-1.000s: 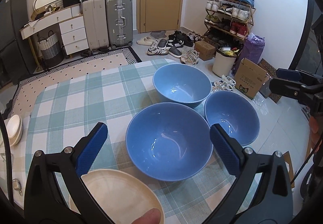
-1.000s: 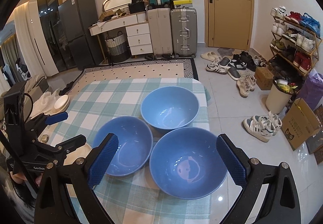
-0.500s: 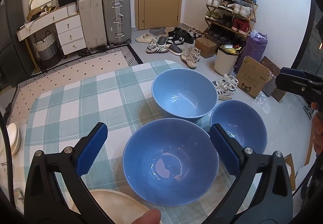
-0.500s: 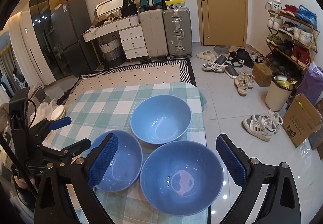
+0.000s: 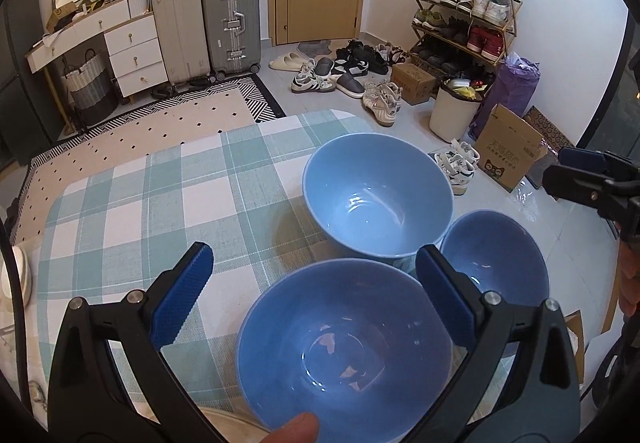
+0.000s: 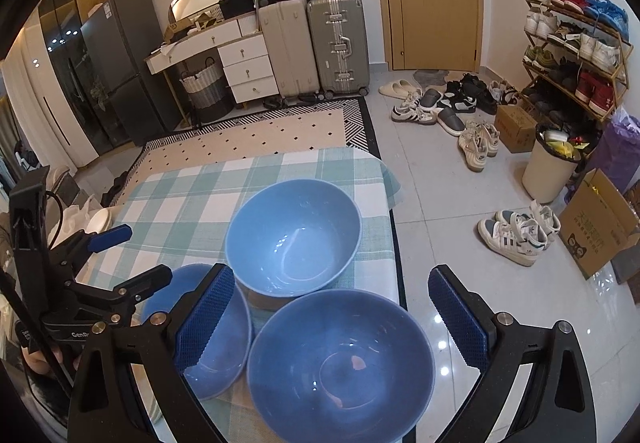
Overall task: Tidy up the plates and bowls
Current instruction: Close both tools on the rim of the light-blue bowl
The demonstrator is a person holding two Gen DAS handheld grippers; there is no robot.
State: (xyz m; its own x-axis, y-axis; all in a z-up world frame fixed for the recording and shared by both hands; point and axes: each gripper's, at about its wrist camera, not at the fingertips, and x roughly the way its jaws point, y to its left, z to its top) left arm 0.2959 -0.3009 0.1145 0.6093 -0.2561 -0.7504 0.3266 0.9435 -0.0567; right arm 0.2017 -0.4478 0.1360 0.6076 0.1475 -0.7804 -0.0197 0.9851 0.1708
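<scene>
Both grippers are dropping closer over the checked table point(image 5: 120, 203) than a second ago, each centring on a blue bowl, which suggests the stacking is about to begin. Left gripper point(image 5: 312, 291) is hanging with fingers wide apart over the near bowl point(image 5: 344, 355), right gripper point(image 6: 332, 311) likewise spread over the table-edge bowl point(image 6: 340, 363), with the far bowl point(image 6: 292, 235) behind both. Only the left view is catching the cream plate point(image 5: 232, 423); only the right view is showing the left gripper from outside.

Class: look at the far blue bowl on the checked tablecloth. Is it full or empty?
Empty. Both wrist views look straight into the far blue bowl, and only its bare, glossy inner surface shows.
</scene>
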